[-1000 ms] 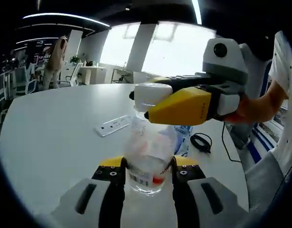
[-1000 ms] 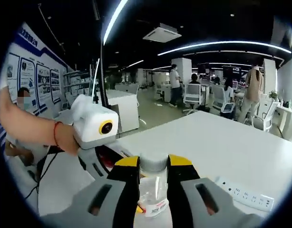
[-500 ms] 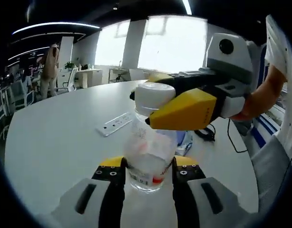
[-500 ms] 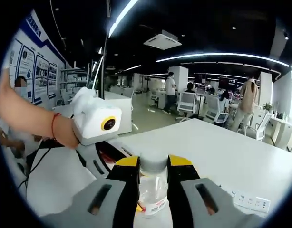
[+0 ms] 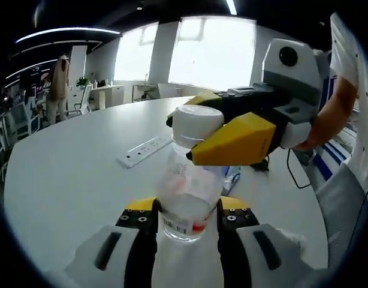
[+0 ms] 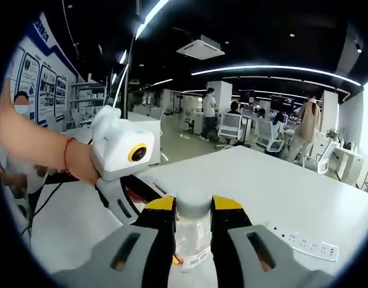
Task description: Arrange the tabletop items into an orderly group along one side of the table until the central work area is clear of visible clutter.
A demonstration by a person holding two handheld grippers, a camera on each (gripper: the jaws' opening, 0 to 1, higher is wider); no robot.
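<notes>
A clear plastic bottle point(image 5: 185, 195) with a white cap point(image 5: 198, 122) stands tilted over the white table point(image 5: 64, 174). My left gripper point(image 5: 187, 211) is shut on its lower body, with the yellow-tipped jaws on either side of the label. My right gripper point(image 5: 235, 141) comes in from the right and clamps the cap. In the right gripper view the cap point(image 6: 193, 203) sits between the shut jaws of my right gripper point(image 6: 193, 209), the bottle point(image 6: 193, 243) hangs below, and my left gripper point(image 6: 121, 201) reaches in from the left, held by a person's hand.
A white power strip point(image 5: 145, 150) point(image 6: 301, 243) lies flat on the table beyond the bottle. A black cable point(image 5: 263, 165) and a blue-printed packet point(image 5: 233, 177) lie near the right edge. Office chairs and people stand far behind the table.
Both grippers keep their hold on the bottle. Both views have shifted slightly with the hands, and the bottle leans a little more.
</notes>
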